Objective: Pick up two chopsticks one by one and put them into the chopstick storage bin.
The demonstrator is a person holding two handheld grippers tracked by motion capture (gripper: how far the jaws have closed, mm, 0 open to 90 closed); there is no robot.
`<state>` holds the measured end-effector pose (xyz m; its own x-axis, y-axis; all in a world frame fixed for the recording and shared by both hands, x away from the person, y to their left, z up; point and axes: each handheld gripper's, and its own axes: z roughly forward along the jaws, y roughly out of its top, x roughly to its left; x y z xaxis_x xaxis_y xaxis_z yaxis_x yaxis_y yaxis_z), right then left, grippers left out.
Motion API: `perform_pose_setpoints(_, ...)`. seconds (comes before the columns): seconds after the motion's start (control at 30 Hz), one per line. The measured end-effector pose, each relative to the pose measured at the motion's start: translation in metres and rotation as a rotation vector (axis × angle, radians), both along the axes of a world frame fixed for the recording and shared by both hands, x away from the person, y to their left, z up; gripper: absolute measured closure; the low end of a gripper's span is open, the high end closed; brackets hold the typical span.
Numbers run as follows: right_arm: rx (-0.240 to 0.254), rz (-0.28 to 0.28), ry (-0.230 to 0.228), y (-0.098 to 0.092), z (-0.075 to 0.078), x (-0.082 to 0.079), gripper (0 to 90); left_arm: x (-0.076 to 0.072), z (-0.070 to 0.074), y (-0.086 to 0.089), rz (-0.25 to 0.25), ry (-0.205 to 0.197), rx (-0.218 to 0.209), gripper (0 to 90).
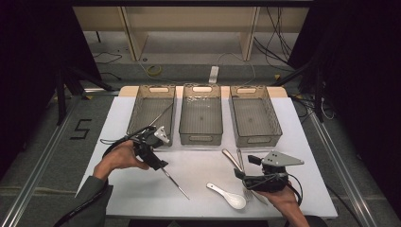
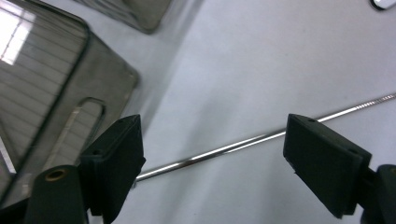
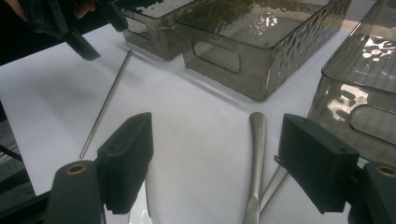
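A thin metal rod (image 1: 175, 182) lies on the white table (image 1: 203, 165) left of centre, running down and to the right. My left gripper (image 1: 158, 164) hovers over its upper end; in the left gripper view the jaws stand open (image 2: 212, 158) with the rod (image 2: 261, 139) passing on the table between them, untouched. My right gripper (image 1: 246, 166) is open at the front right, pointing at two metal cutlery handles (image 1: 234, 158). In the right gripper view the handles (image 3: 257, 149) lie between its open jaws (image 3: 217, 158), and the rod (image 3: 105, 105) lies farther off.
Three grey see-through bins stand in a row at the back: left (image 1: 152, 113), middle (image 1: 201, 118), right (image 1: 255, 120). A thin rod leans in the left bin. A white ceramic spoon (image 1: 229, 195) and a fork (image 1: 248, 194) lie near the front edge by my right hand.
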<state>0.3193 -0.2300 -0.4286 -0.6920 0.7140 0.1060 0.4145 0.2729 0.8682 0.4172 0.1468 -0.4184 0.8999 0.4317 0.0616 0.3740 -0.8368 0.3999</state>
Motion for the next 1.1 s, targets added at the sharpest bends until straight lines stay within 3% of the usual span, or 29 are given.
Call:
perform_pose_setpoints(0.63,-0.002,-0.001,0.002,0.000,0.000,0.000,27.4,-0.007,-0.027,-0.015,-0.100,0.066,0.120,21.0)
perform_pose_setpoints(1.1,-0.004,0.002,0.002,0.001,0.000,0.000,27.4,-0.006,-0.038,-0.017,-0.123,0.081,0.137,23.7)
